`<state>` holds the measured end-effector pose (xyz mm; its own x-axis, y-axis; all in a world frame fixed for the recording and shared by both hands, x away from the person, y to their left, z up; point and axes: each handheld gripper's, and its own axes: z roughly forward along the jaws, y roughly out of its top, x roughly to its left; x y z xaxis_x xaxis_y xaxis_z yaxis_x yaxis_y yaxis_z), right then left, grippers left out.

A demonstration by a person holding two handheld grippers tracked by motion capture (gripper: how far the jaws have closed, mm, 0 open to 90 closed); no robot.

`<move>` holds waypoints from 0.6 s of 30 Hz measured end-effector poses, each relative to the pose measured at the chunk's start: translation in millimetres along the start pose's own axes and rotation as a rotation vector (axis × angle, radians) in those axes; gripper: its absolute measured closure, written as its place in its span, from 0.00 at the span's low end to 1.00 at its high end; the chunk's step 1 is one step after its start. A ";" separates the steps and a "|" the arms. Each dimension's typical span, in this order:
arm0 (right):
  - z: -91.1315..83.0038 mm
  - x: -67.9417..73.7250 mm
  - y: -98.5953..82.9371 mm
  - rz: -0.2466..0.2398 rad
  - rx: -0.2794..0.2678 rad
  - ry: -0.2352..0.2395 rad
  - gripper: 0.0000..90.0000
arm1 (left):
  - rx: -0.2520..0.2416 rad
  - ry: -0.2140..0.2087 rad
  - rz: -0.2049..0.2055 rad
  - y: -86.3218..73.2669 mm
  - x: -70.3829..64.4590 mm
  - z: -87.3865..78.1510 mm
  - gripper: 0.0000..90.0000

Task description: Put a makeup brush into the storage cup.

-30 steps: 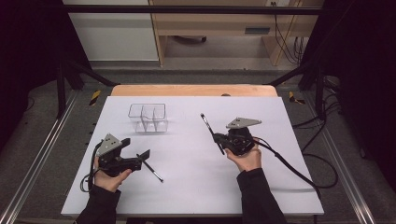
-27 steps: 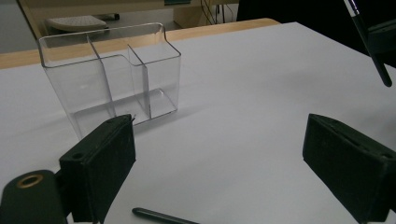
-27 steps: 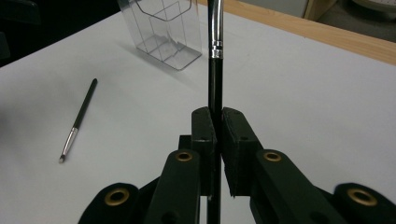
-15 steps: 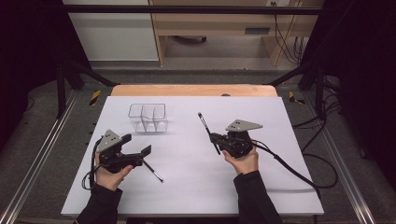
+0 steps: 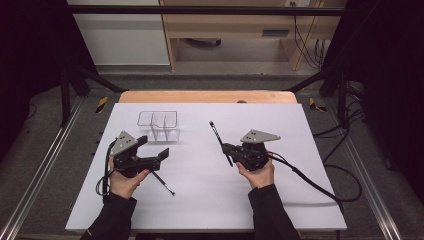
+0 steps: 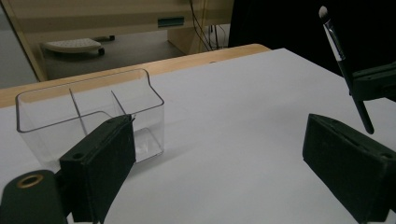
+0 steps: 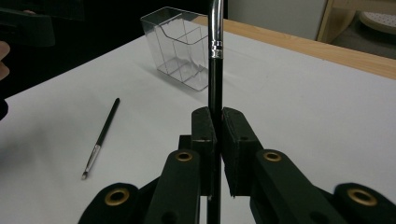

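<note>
the held brush (image 5: 220, 139) is clamped near its handle end between the closed jaws of the right gripper (image 5: 231, 149), long axis pointing up and forward out of the jaws, bristle end away from the hand. the clear organizer (image 5: 158, 125) stands ahead and to the left of this gripper, well apart, compartments open upward. the left gripper (image 5: 156, 150) hovers with jaws wide and empty, nearer the organizer. a second brush (image 5: 163, 183) lies flat on the table (image 5: 300, 200) just beside the left gripper, toward the person.

High view overhead, faces fwd/down; both gripper views low, close, share clear organizer (image 6: 93, 116) from opposite sides.
</note>
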<state>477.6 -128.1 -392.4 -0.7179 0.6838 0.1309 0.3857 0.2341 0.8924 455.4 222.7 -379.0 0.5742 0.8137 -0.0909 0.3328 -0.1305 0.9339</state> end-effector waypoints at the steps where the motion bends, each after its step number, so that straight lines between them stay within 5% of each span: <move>1: -0.1 0.1 0.1 0.000 -0.003 0.002 0.94 | -0.001 -0.001 0.002 1.0 -0.5 0.5 0.10; 18: -2.6 1.2 1.5 0.001 -0.023 0.024 0.94 | -0.026 -0.037 -0.012 12.2 -12.2 16.7 0.10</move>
<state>475.8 -128.8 -389.8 -0.7312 0.6672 0.1421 0.3733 0.2170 0.9020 465.0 201.7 -372.2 0.5978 0.7934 -0.1147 0.3205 -0.1053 0.9414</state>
